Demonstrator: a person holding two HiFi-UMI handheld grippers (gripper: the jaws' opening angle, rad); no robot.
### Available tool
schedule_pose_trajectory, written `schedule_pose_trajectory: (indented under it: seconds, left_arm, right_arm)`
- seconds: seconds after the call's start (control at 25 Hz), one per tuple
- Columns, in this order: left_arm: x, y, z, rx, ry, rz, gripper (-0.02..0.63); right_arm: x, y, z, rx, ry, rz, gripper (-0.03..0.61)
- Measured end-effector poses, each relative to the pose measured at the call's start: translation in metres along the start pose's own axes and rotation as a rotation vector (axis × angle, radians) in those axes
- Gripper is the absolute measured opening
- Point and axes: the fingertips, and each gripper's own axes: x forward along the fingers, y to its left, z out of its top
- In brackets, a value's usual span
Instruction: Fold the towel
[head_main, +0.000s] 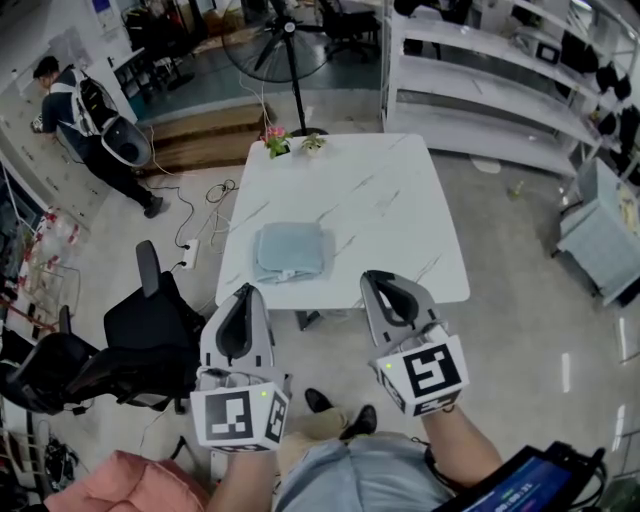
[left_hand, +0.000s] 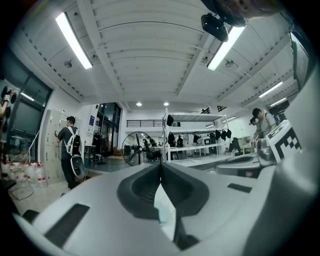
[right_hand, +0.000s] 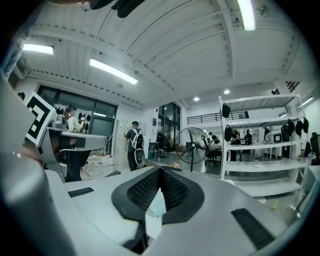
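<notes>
A light blue towel (head_main: 290, 250) lies folded into a small square near the front left of the white marble table (head_main: 380, 200). My left gripper (head_main: 245, 292) hovers at the table's front edge, just short of the towel's near left corner. Its jaws are shut with nothing between them. My right gripper (head_main: 378, 278) is level with it to the right of the towel, also shut and empty. In the left gripper view the left gripper (left_hand: 160, 166) points level with its dark pads pressed together. The right gripper (right_hand: 160, 171) looks the same in the right gripper view.
Two small potted plants (head_main: 275, 143) (head_main: 314, 143) stand at the table's far edge, with a floor fan (head_main: 285, 45) behind them. A black office chair (head_main: 150, 320) sits left of the table. White shelving (head_main: 480, 90) runs along the right. A person (head_main: 85, 115) works at the far left.
</notes>
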Motion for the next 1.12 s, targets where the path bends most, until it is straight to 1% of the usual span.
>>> schedule_pose_trajectory:
  seconds: [0.4,0.72,1.12]
  left_arm:
    - [0.001,-0.014,0.001,0.005,-0.008,-0.009,0.008]
    - [-0.002,-0.015,0.008,0.011,-0.02,-0.011,0.008]
    - [-0.004,-0.017,0.007,0.014,-0.017,-0.021,0.008]
  right_arm:
    - [-0.009,-0.008,0.005,-0.013,-0.017,-0.005,0.017]
    - [-0.01,-0.005,0.018,-0.021,-0.043,-0.006,0.015]
    - [-0.012,-0.001,0.018,-0.028,-0.046,-0.001,0.015]
